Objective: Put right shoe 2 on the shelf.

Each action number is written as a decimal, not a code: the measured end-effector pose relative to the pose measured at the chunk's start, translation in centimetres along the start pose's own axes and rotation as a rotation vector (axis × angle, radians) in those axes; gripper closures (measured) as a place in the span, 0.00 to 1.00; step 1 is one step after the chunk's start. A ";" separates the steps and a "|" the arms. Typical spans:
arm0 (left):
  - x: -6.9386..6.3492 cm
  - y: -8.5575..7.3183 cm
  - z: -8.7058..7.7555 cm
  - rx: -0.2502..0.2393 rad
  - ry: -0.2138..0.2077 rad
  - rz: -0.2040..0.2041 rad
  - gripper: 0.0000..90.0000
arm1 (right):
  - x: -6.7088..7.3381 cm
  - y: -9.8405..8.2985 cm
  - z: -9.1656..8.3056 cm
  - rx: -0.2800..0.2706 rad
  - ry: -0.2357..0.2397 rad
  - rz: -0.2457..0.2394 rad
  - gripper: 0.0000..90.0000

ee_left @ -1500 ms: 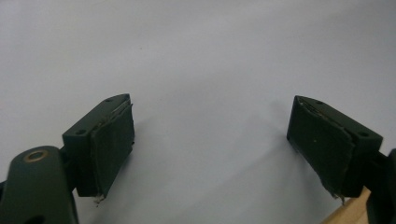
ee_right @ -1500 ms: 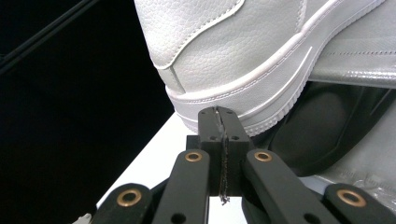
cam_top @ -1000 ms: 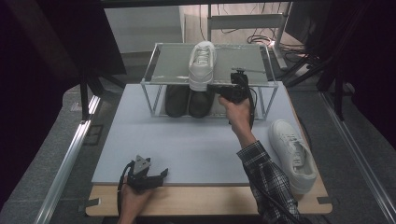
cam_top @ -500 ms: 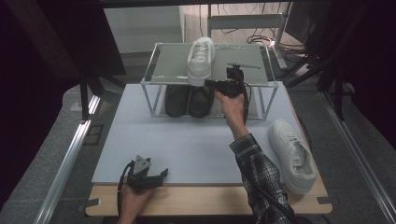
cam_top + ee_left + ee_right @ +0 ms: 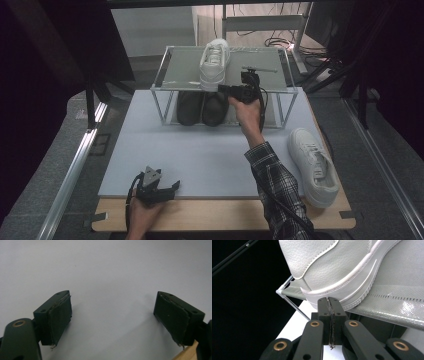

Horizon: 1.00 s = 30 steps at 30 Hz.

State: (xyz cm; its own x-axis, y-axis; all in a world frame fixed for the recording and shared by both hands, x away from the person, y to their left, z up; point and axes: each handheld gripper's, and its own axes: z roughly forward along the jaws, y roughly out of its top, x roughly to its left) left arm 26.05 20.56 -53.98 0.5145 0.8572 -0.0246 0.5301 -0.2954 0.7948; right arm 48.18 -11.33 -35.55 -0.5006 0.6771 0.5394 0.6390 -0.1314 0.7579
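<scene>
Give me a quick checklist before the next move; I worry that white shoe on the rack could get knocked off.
1. Right gripper jaws shut, nothing between them: ok.
2. Its tips sit at the heel of the white shoe; contact: cannot tell.
3. Shoe's heel end overhangs the rack front edge: not ok.
4. Left gripper open, over bare table: ok.
5. Second white shoe lies apart on the table: ok.

Laboratory recording station: a work table [image 5: 150, 150] on a wooden board [image 5: 220, 215], ringed by dark metal framing [image 5: 92, 100], with loose cables [image 5: 277, 40] on the floor behind.
</scene>
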 end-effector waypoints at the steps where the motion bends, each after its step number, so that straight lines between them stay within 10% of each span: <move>1: 0.0 0.0 0.0 0.000 0.000 0.000 0.17 | 0.0 0.0 -0.1 0.004 0.000 -0.006 0.98; 30: 0.0 0.0 0.0 -0.005 0.000 -0.005 0.17 | 2.0 -3.1 -2.4 0.102 -0.072 -0.250 0.72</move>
State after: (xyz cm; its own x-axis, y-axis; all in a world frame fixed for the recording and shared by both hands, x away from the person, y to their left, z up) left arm 26.05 20.51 -54.01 0.5115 0.8588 -0.0284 0.5296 -0.2891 0.7975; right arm 43.83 -11.29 -35.92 -0.6096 0.7298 0.3095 0.5577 0.1174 0.8217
